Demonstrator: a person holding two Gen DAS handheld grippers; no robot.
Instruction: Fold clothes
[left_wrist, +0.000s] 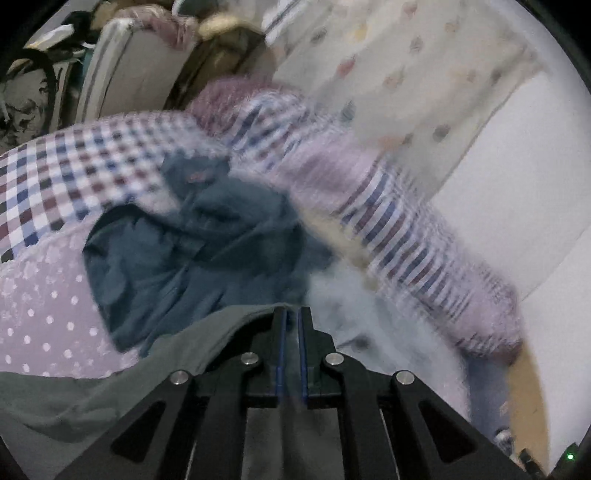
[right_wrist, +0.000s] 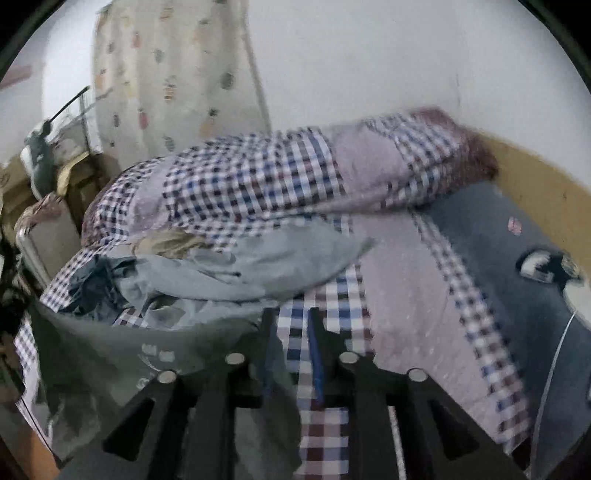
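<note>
- We see a grey-green garment (left_wrist: 92, 384) draped over the left side of the left gripper (left_wrist: 291, 314), its hem running up to the left fingertip; in the right wrist view the same kind of grey-green cloth (right_wrist: 110, 354) hangs across the left finger of the right gripper (right_wrist: 290, 314).
- Our left gripper has its blue-edged pads close together with only a narrow slit between them; the slit looks bare, and the cloth lies beside the left finger, not in the gap.
- Our right gripper stands spread, with checked bedding visible through the gap; whether the cloth is still caught on its left finger, we cannot tell.
- Just beyond the grey-green garment lies a crumpled dark teal garment (left_wrist: 192, 243), and in the right wrist view a pale blue-grey garment (right_wrist: 258, 266) rests in a heap behind it.
- All of these lie on a bed covered by a checked quilt (right_wrist: 251, 184) in blue, maroon and white, with lilac dotted panels (left_wrist: 44, 310).
- Beyond the quilt, farther from the grey-green garment, hangs a pale curtain (right_wrist: 166, 81) with small coloured motifs, next to a white wall (right_wrist: 369, 66).
- Both views are smeared with blur, so fine detail is lost.
</note>
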